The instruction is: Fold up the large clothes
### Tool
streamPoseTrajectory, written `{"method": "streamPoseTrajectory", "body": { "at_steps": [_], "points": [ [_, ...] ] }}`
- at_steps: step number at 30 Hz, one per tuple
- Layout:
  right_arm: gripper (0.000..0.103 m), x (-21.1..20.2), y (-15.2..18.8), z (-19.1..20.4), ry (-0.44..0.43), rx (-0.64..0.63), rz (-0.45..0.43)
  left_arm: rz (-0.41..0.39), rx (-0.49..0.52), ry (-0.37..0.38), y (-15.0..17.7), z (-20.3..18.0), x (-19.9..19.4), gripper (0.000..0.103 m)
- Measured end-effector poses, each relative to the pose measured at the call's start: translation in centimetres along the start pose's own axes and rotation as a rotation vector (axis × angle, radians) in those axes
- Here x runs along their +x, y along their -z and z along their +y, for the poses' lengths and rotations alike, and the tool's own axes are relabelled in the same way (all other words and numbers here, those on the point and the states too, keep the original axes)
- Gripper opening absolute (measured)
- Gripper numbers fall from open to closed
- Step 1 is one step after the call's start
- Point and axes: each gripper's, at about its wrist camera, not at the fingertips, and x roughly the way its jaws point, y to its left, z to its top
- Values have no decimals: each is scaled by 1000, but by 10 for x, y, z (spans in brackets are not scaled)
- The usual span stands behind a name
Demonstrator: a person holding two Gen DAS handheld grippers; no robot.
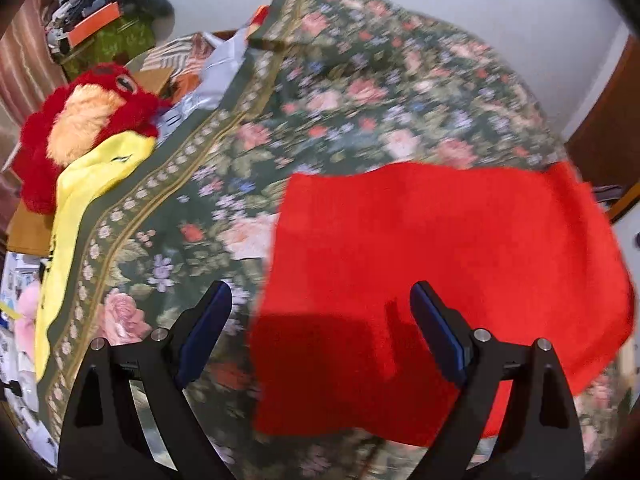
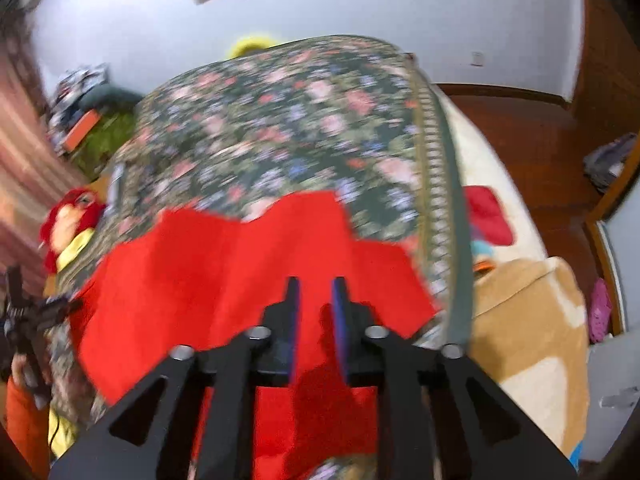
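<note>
A red garment lies spread flat on the floral bedspread. My left gripper is wide open and empty, held above the garment's near left edge. In the right wrist view the same red garment lies across the floral bedspread. My right gripper hovers over its near right part with a narrow gap between the blue pads, nothing between them. The left gripper also shows at the far left of the right wrist view.
A red plush toy and a yellow cloth lie along the bed's left side. Clutter and an orange box sit beyond. On the right are a red item, a tan and cream blanket and wooden floor.
</note>
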Motion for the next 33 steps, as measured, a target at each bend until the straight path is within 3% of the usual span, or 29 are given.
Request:
{"method": "streamPoseTrajectory", "body": {
  "at_steps": [2,7,11,14,16,17,18,21,25,26,30,33],
  "points": [
    [40,3,9,13,-22,-24,7,-18,8,56,1,-15,-11,91],
    [41,32,35,30,24,-86,102,-16,59,155,12,-55,-16,91],
    [42,38,55,10,108,-72,136,32,118,73,28,-68,0,91],
    [43,26,65,-11,129,-45,114,76,84,58,41,-56,14,91],
    [52,22,73,-25,202,-31,118,83,31,52,46,-41,15,91],
    [66,20,78,-32,229,-14,118,79,17,44,47,-35,14,92],
    [73,18,83,-39,228,5,112,73,3,32,50,-29,12,92],
    [75,13,94,-59,172,94,120,59,-51,-16,59,-10,4,92],
    [77,2,103,-66,170,137,95,72,-83,-139,75,16,1,92],
    [76,-1,105,-67,184,143,90,74,-104,-139,81,24,-2,92],
    [76,-15,115,-71,379,118,90,58,-142,-132,95,44,-20,92],
    [76,-32,119,-77,346,156,78,39,-176,-100,102,52,-38,92]
  ]
}}
